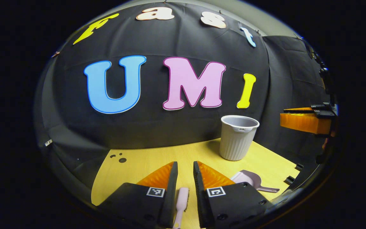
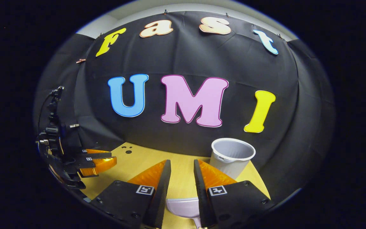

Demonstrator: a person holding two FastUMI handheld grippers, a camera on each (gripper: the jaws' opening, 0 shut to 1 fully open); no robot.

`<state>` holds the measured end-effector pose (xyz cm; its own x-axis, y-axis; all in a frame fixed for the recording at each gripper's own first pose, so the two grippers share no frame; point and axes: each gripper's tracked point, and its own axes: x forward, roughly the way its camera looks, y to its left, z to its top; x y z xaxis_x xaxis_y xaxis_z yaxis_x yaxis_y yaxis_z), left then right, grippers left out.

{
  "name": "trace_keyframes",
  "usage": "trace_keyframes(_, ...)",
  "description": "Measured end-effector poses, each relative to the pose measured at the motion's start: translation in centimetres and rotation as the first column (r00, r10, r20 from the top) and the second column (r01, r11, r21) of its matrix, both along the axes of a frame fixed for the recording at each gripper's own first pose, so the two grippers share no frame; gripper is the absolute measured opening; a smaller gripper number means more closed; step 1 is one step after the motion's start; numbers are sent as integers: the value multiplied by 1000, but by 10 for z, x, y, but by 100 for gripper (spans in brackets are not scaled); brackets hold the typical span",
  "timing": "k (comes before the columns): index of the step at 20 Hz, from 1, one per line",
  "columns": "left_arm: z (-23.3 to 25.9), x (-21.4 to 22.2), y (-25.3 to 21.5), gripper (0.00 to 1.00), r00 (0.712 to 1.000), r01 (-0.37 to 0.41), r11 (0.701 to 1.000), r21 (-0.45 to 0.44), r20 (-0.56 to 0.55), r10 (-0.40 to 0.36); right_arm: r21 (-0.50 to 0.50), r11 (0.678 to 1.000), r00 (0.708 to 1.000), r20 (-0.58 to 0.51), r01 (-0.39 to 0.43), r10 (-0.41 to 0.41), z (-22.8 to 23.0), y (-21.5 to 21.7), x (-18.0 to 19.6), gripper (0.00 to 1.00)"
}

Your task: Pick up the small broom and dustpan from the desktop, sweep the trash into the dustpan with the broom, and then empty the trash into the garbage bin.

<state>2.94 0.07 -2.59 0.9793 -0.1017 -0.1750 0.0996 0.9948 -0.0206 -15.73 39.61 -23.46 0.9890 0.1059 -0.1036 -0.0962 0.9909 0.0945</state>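
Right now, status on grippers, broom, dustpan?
Left gripper open over broom. Right gripper open over dustpan. Both tools flat on desk, ungrasped. Bin upright, nothing blocking.

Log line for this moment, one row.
left gripper open above broom | right gripper open above dustpan | bin upright | nothing grasped

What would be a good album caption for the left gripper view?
Left gripper open above the small pink broom, dustpan and bin waiting nearby.
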Motion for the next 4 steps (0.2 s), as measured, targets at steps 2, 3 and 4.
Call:
trace_keyframes(2,3,-3,1,34,999,-33,999,9,1,33,2,999,999,8,-34,34,3,-3,-1,47)
trace_keyframes(3,4,-4,1,34,999,-50,999,15,4,50,3,999,999,12,-50,50,3,-4,-1,47)
trace_keyframes(4,6,-4,-1,34,998,-63,998,15,9,63,3,997,997,16,-72,71,2,-4,-3,47)
